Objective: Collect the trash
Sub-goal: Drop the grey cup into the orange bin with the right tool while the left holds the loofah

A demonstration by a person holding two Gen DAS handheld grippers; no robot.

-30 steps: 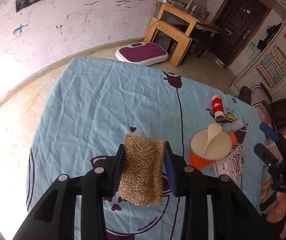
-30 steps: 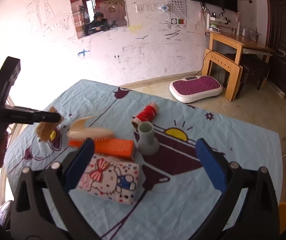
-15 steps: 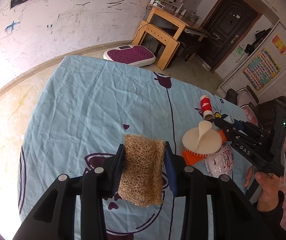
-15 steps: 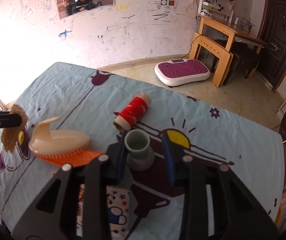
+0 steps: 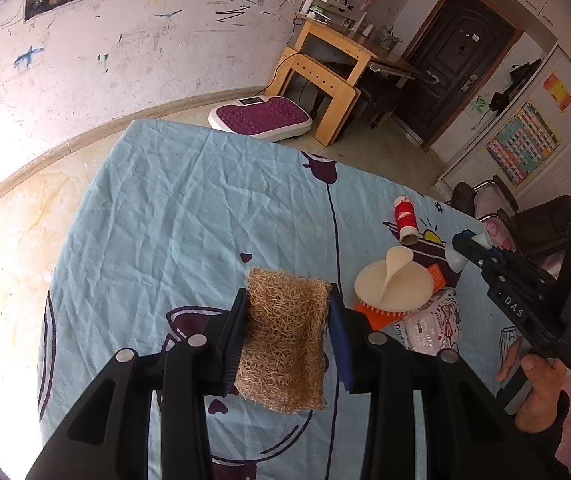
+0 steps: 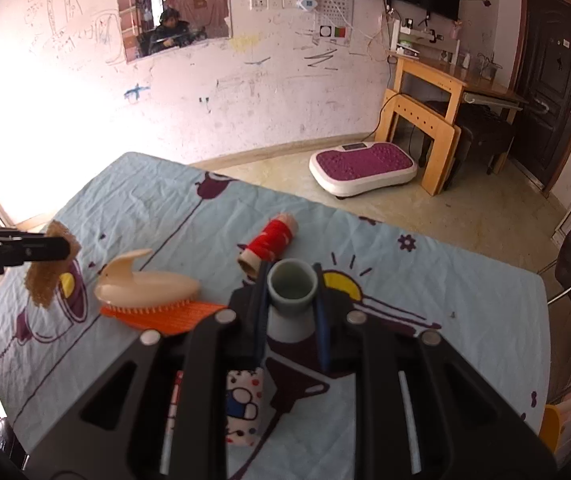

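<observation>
My left gripper (image 5: pixel 288 300) is shut on a tan fibrous scrub pad (image 5: pixel 283 340) and holds it above the blue tablecloth (image 5: pixel 173 216). The pad also shows in the right wrist view (image 6: pixel 47 278), at the far left. My right gripper (image 6: pixel 289 292) is shut on a small grey-green bottle (image 6: pixel 290 300), gripping its neck; the bottle seems to be lifted off the cloth. In the left wrist view the right gripper (image 5: pixel 471 246) is at the right with the bottle's pale tip between its fingers.
On the cloth lie a red thread spool (image 6: pixel 271 242), a cream brush with orange bristles (image 6: pixel 153 294) on an orange box (image 5: pixel 435 276), and a cartoon-print tissue pack (image 6: pixel 243 408). A purple floor plate (image 6: pixel 363 166) and a wooden desk (image 6: pixel 425 100) stand beyond the table.
My right gripper closed on the grey-green bottle and raised it. My left gripper kept hold of the scrub pad and shifted little.
</observation>
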